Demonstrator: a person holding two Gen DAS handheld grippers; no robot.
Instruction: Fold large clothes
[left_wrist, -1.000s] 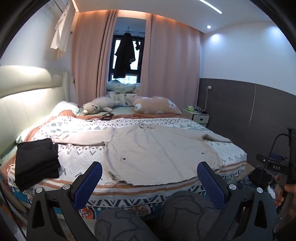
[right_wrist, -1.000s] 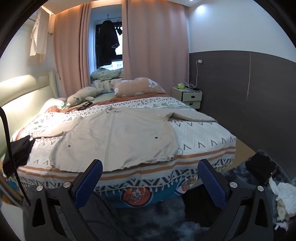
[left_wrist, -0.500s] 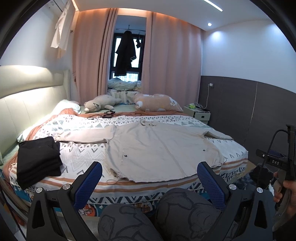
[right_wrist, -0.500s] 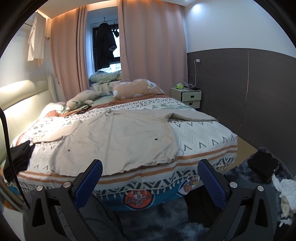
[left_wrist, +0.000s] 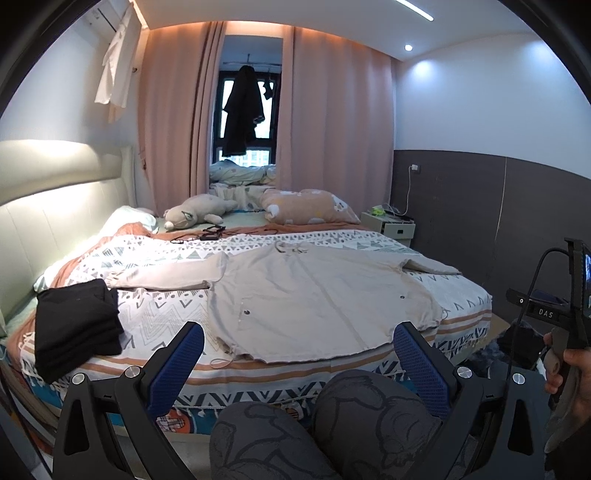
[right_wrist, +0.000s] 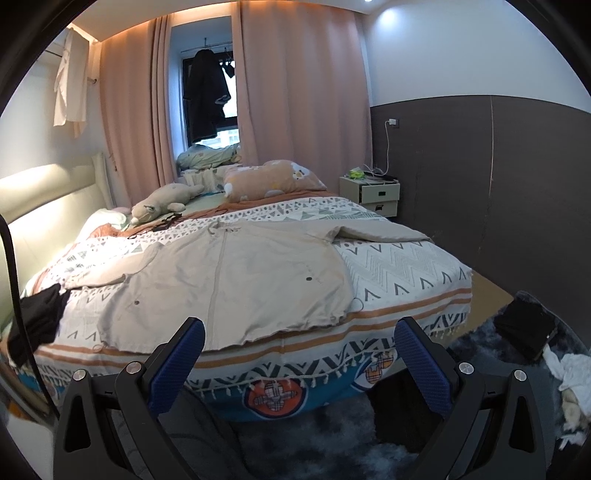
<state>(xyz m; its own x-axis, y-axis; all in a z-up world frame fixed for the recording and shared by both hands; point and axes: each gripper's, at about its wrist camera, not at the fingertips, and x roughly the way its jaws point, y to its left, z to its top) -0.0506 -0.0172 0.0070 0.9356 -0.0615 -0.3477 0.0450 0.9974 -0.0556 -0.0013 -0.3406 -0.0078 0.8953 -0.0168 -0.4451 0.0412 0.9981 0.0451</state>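
Observation:
A large beige jacket (left_wrist: 317, 299) lies spread flat on the patterned bed, sleeves out to both sides, hem near the foot edge. It also fills the middle of the right wrist view, jacket (right_wrist: 236, 280). My left gripper (left_wrist: 297, 354) is open, held back from the foot of the bed above the person's knees, with nothing between its blue pads. My right gripper (right_wrist: 297, 352) is open too, off the bed's foot edge and empty. A hand (left_wrist: 569, 373) holds the right gripper's handle at the right edge of the left wrist view.
A folded black stack (left_wrist: 74, 325) sits at the bed's left side. Plush toys (left_wrist: 195, 214) and a pillow (left_wrist: 306, 210) lie at the head end, with cables (left_wrist: 207, 232) nearby. A nightstand (right_wrist: 373, 192) stands right of the bed. Clothes (right_wrist: 528, 332) lie on the dark rug.
Both grippers have drawn slightly back and tilted up, so the bed sits a little lower and farther in each view. Jaws stay open; the jacket has not moved.

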